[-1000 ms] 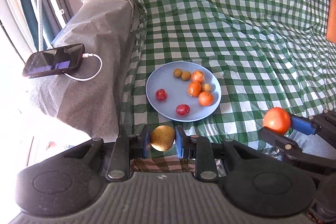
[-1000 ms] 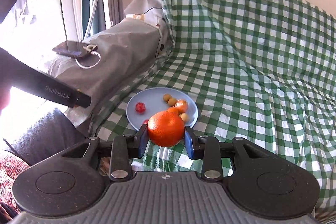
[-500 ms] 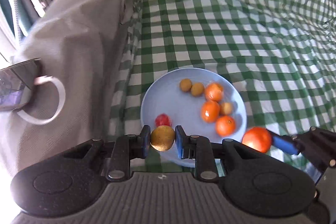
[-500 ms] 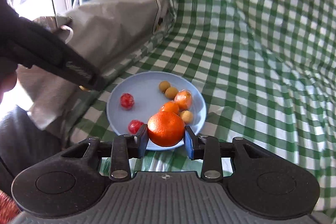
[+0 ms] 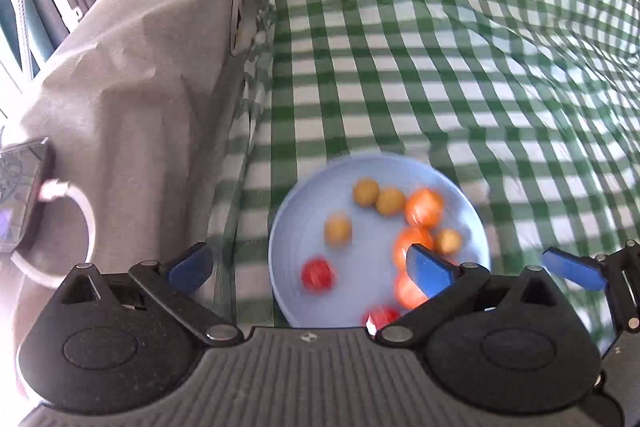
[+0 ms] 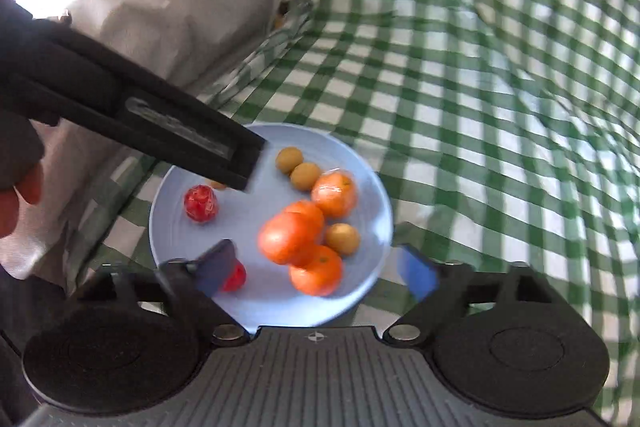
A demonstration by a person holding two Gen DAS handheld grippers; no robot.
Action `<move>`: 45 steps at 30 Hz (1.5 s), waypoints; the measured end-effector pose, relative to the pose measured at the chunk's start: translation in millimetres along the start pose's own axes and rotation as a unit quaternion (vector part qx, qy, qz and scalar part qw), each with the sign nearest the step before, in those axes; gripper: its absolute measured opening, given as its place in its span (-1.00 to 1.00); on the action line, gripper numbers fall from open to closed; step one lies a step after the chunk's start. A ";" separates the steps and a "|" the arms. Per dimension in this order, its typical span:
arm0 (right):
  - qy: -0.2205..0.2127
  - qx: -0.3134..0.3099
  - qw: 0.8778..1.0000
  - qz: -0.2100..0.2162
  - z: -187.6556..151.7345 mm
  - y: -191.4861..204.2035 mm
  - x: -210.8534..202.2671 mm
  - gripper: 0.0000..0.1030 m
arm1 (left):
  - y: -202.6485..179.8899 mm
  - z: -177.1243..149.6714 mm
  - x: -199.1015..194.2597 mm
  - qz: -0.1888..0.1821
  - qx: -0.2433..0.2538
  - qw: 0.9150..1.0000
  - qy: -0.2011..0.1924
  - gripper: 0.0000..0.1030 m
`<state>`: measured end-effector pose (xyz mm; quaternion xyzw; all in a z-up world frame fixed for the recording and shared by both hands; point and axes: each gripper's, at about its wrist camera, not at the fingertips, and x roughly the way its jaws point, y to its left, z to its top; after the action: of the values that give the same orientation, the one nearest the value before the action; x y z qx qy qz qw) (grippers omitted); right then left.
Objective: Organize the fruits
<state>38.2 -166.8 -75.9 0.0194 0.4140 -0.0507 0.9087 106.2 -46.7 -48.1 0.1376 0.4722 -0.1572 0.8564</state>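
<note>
Nearest to me, both my tools hang over the plate with nothing in them. My left gripper (image 5: 310,269) has its jaws spread wide — they have just been opening, and between them I see only the plate and the cloth, no fruit pinched. My right gripper (image 6: 316,269) has likewise just been opening and stands wide; the blurred orange (image 6: 286,237) beneath it looks loose, clear of both blue pads, so I judge it freshly let go and dropping or rolling onto the pile. The blue plate (image 6: 172,195) lies just ahead of both tools on the green checked cloth (image 6: 500,107). On it, taking the plate as a clock face in the right wrist view: a red fruit (image 6: 201,203) at about nine o'clock, another red one (image 6: 236,277) at seven half hidden behind my left-hand pad, three oranges clustered from the middle towards five, a small yellow-brown fruit (image 6: 342,238) at three, and two more (image 6: 289,159) at twelve. In the left wrist view one further small golden fruit (image 5: 338,230) sits blurred near the plate's middle, which I take to be the one my left tool dropped. Beyond the plate, at ten o'clock, a grey covered block (image 5: 132,99) carries a phone (image 5: 20,195) on its cable. As far as I can see, no fruit lies loose on the cloth, so the gathering looks nearly or wholly done; what may remain is sorting kinds on the plate, or fetching fruit out of view.
</note>
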 end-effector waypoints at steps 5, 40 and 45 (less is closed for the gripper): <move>0.001 0.014 1.000 -0.003 -23.5 2.3 -43.7 0.86 | -2.2 -25.1 -35.1 0.015 0.007 1.000 -0.005 0.99; -0.107 -0.009 0.994 -0.028 -59.2 28.8 -145.4 0.98 | -5.2 -99.3 -123.2 0.035 -0.004 0.998 -0.055 0.99; -0.107 -0.009 0.994 -0.027 -59.2 28.7 -145.3 0.98 | -5.4 -98.6 -122.6 0.036 -0.003 0.998 -0.055 0.99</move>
<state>-97.9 -122.7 -5.3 -0.0057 0.3153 -0.0733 0.9461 -33.4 3.3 4.9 0.1427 0.4198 -0.1319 0.8866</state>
